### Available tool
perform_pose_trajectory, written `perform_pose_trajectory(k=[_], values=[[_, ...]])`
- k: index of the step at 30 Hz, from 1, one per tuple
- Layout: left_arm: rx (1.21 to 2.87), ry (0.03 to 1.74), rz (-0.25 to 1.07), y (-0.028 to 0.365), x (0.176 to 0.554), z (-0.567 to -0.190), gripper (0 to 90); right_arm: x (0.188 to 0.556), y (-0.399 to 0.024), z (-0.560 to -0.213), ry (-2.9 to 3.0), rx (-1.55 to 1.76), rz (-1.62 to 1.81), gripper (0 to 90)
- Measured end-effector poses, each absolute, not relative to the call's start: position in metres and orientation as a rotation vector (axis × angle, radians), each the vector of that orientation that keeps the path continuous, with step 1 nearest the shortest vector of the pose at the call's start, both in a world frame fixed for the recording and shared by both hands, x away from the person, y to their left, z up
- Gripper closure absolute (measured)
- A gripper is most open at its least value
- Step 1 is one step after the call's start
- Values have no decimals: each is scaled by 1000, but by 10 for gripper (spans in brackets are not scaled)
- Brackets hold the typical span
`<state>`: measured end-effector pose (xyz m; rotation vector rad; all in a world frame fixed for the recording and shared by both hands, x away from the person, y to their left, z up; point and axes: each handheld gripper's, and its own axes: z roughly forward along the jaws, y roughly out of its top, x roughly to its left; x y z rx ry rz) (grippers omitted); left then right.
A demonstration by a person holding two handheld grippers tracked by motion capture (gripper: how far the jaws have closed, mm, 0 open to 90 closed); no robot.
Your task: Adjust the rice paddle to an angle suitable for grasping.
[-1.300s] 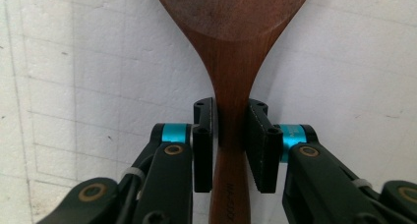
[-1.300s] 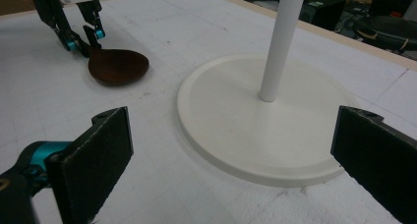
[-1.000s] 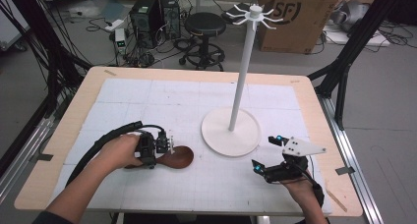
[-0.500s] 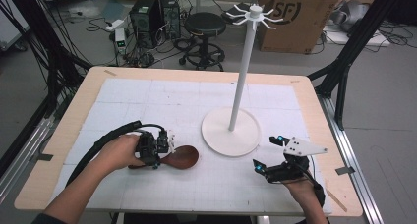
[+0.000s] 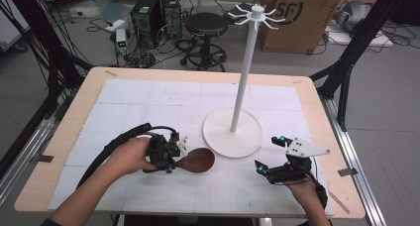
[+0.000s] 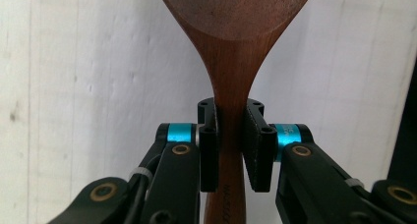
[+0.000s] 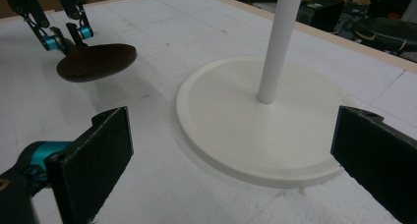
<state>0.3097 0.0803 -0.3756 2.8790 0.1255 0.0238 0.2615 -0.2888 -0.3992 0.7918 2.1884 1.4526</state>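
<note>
Table (image 5: 124, 94) carries a white stand (image 5: 233, 132) whose top hooks suit hanging utensils. Right gripper (image 5: 271, 155) rests beside its base, jaws spread wide and empty, probably waiting to help. Left gripper (image 5: 174, 151) clamps the neck of a wooden spoon (image 5: 198, 160), bowl pointing toward the stand, just above the table.

Wooden table (image 5: 317, 94) under a white gridded mat (image 5: 148, 102), white stand base (image 5: 233, 133) on it.
</note>
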Motion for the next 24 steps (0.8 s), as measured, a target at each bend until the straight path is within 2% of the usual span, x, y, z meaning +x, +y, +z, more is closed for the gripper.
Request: perform_pose_trajectory(k=[24], values=[[2780, -4, -40, 8, 308, -385, 788, 258, -299, -395, 2150, 816, 1468, 10]])
